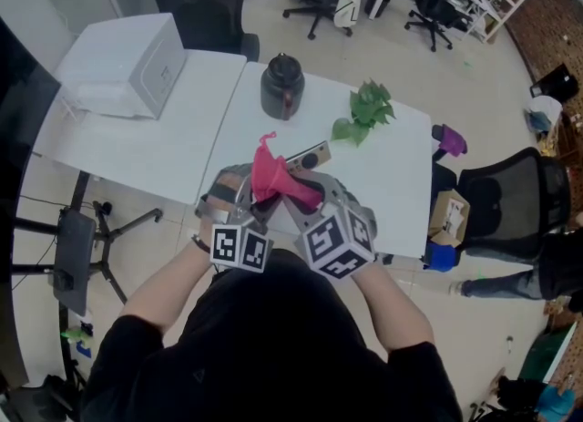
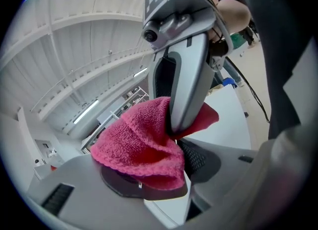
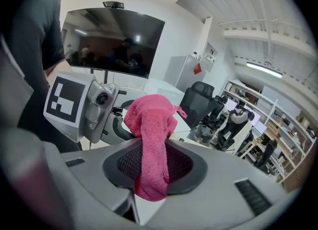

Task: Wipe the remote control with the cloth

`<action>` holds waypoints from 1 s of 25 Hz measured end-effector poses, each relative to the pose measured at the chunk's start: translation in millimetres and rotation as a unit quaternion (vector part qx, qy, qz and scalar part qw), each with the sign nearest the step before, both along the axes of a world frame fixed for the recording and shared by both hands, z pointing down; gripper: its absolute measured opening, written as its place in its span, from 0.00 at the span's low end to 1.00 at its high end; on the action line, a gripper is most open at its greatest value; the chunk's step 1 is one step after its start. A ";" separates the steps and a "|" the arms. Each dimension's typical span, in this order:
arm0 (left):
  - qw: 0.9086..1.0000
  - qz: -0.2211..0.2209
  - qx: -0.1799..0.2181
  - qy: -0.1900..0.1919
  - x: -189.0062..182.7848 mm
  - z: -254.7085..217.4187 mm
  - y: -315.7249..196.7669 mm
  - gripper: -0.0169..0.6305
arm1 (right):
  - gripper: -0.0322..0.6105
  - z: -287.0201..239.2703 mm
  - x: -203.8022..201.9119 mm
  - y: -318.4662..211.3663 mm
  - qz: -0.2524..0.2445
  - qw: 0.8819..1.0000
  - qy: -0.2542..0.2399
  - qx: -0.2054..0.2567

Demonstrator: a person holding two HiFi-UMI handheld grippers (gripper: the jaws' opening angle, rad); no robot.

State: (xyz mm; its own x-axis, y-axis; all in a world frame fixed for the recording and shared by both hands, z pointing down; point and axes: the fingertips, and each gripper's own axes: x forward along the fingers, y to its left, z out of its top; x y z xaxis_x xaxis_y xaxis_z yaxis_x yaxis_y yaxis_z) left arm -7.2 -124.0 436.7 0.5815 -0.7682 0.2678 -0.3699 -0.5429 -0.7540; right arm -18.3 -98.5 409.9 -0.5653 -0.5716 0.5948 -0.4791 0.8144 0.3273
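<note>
Both grippers hold up a pink terry cloth (image 1: 271, 177) in front of me, over the near edge of the white table (image 1: 392, 169). My left gripper (image 1: 239, 212) has a thick wad of the cloth (image 2: 139, 144) bunched between its pads. My right gripper (image 1: 314, 209) is shut on a hanging strip of the cloth (image 3: 151, 139). In the left gripper view the right gripper's finger (image 2: 185, 75) pinches the cloth close in front of the left gripper (image 2: 159, 174). The remote control (image 1: 308, 158), tan with dark buttons, lies on the table just beyond the cloth, apart from both grippers.
A black kettle (image 1: 282, 86) and a green plant (image 1: 366, 112) stand further back on the table. A white box (image 1: 127, 65) sits on the adjoining table at the left. A purple object (image 1: 452, 141) is at the right edge, with office chairs (image 1: 506, 206) around.
</note>
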 end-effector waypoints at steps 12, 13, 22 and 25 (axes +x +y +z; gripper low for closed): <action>1.000 0.008 0.002 0.004 2.9 0.1 3.4 0.35 | 0.22 -0.3 71.3 -36.8 0.106 0.994 0.001 0.013; 1.000 0.008 0.002 0.005 2.4 0.3 3.4 0.35 | 0.22 -0.9 77.7 -40.7 0.115 0.993 0.000 0.014; 0.998 -0.002 -0.036 0.051 -0.4 -1.5 -3.5 0.35 | 0.22 -19.1 101.4 -52.3 0.151 0.987 -0.046 0.027; 0.978 -0.019 -0.127 0.163 -9.6 -6.0 -14.8 0.35 | 0.22 -34.4 99.2 -48.8 0.147 0.980 -0.128 0.033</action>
